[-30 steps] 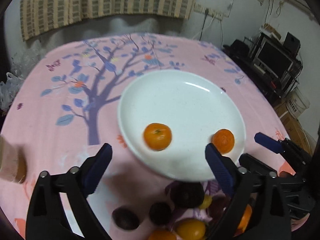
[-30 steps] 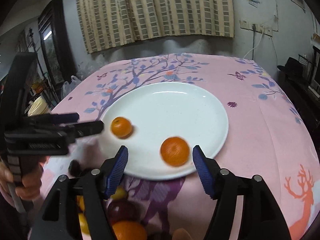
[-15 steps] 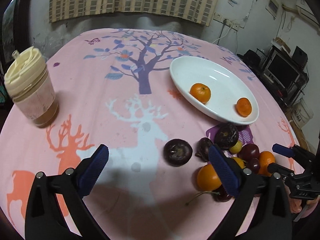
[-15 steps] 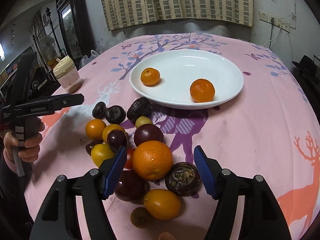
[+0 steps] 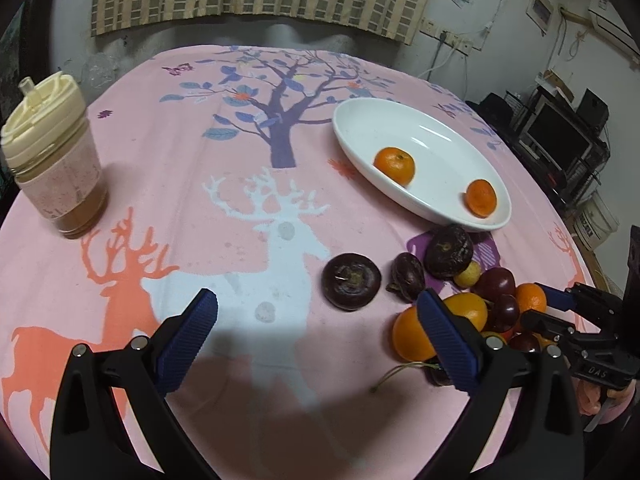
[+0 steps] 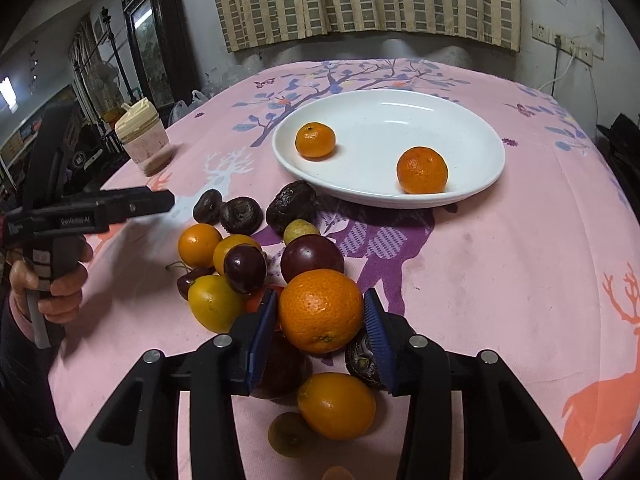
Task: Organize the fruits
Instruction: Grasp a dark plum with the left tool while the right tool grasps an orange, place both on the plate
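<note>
A white plate point(image 6: 472, 128) holds two small oranges point(image 6: 315, 141) point(image 6: 422, 170); it also shows in the left wrist view point(image 5: 440, 140). A pile of mixed fruit lies in front of it: oranges, dark plums point(image 6: 312, 262), wrinkled dark fruits point(image 6: 241, 210) and yellow fruits point(image 6: 335, 405). My right gripper point(image 6: 320, 320) is shut on a large orange point(image 6: 320, 310) at the near side of the pile. My left gripper point(image 5: 316, 332) is open and empty above bare cloth, left of the pile point(image 5: 460, 284).
A lidded jar point(image 5: 52, 160) with brown contents stands at the table's left. The pink tablecloth point(image 5: 200, 160) has tree and deer prints. A wall and curtain lie beyond the table; shelves with electronics point(image 5: 560, 140) stand to the right.
Both grippers pulled back from the plate to the near side of the table. My right gripper closed its fingers around the large orange. The left gripper stayed open.
</note>
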`<state>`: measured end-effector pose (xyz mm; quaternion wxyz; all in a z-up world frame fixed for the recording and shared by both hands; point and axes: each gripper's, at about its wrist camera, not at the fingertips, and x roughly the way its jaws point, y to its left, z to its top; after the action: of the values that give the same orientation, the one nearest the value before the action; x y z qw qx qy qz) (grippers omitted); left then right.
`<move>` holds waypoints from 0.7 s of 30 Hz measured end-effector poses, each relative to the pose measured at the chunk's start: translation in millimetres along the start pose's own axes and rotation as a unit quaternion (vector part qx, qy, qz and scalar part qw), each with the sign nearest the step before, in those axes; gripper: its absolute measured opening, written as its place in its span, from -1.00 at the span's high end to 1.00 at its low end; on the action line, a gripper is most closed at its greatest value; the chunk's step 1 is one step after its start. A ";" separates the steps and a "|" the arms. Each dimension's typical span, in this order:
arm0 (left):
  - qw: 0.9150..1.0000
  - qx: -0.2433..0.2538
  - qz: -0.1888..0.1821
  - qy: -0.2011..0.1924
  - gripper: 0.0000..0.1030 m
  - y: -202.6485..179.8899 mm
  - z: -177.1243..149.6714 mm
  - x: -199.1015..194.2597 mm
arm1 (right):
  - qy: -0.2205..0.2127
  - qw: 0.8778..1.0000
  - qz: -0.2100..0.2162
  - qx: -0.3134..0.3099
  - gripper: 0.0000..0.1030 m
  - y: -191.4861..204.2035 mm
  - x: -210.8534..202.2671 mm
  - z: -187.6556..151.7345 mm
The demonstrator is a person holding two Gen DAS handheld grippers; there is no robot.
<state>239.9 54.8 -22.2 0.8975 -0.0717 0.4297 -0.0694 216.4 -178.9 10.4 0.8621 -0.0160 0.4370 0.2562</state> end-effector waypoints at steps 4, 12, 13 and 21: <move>0.998 0.061 0.007 -0.001 -0.48 -17.7 0.6 8.5 | -0.018 0.998 0.025 0.049 0.15 -17.3 -9.0 3.9; 0.996 0.084 -0.008 0.021 -0.20 -19.5 5.6 27.8 | -0.038 0.997 0.019 0.068 0.15 -27.0 -16.6 6.8; 0.996 0.079 -0.014 0.023 -0.11 -17.3 6.9 29.2 | -0.038 0.997 0.019 0.068 0.15 -26.5 -16.1 6.5; 0.995 0.074 -0.039 0.052 0.21 -15.3 10.7 47.2 | -0.035 0.997 0.013 0.074 0.15 -28.6 -12.8 6.3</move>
<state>276.6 31.7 -48.7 0.8734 -0.0181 0.4664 -0.1393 227.8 -207.6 18.5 0.8722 0.0625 0.4247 0.2347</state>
